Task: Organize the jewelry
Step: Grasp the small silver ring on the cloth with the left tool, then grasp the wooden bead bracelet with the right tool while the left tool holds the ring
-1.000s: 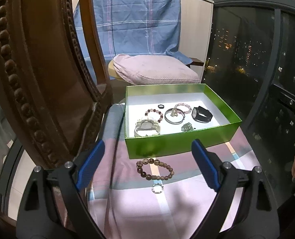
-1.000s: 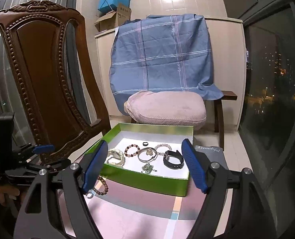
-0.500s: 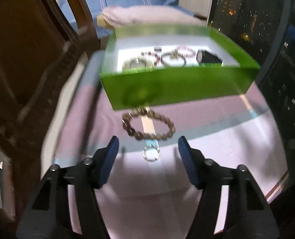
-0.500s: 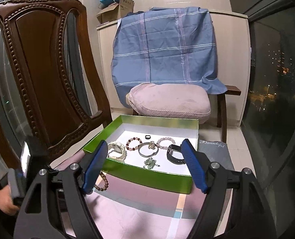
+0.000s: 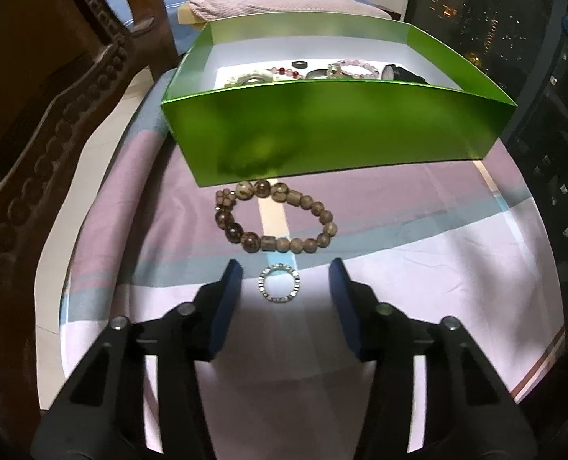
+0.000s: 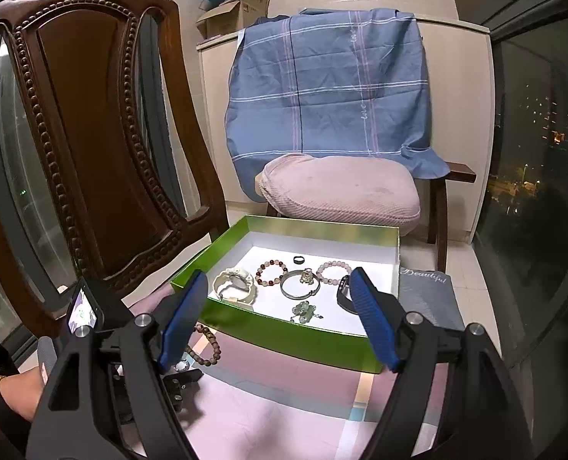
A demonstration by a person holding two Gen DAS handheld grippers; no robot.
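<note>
A small silver ring (image 5: 279, 283) lies on the pink checked cloth (image 5: 418, 268), between the blue fingers of my open left gripper (image 5: 284, 287), low over the cloth. A brown bead bracelet (image 5: 274, 216) lies just beyond it, in front of the green box (image 5: 334, 130). The box (image 6: 284, 329) holds a white watch (image 6: 233, 285), a red bead bracelet (image 6: 271, 271), a silver bangle (image 6: 300, 287), a pink bracelet (image 6: 334, 271), a black band and a small black ring (image 6: 298, 259). My right gripper (image 6: 280, 318) is open and empty, held above the box's near side.
A carved wooden chair back (image 6: 84, 122) stands at the left. A second chair with a pink cushion (image 6: 337, 195) and a blue cloth (image 6: 330, 84) stands behind the box. Dark windows (image 6: 533, 134) are on the right. A grey mat (image 6: 426, 291) lies on the floor.
My left gripper has dropped low and moved forward, so the silver ring now lies between its fingers. My right gripper has drifted slightly closer to the box.
</note>
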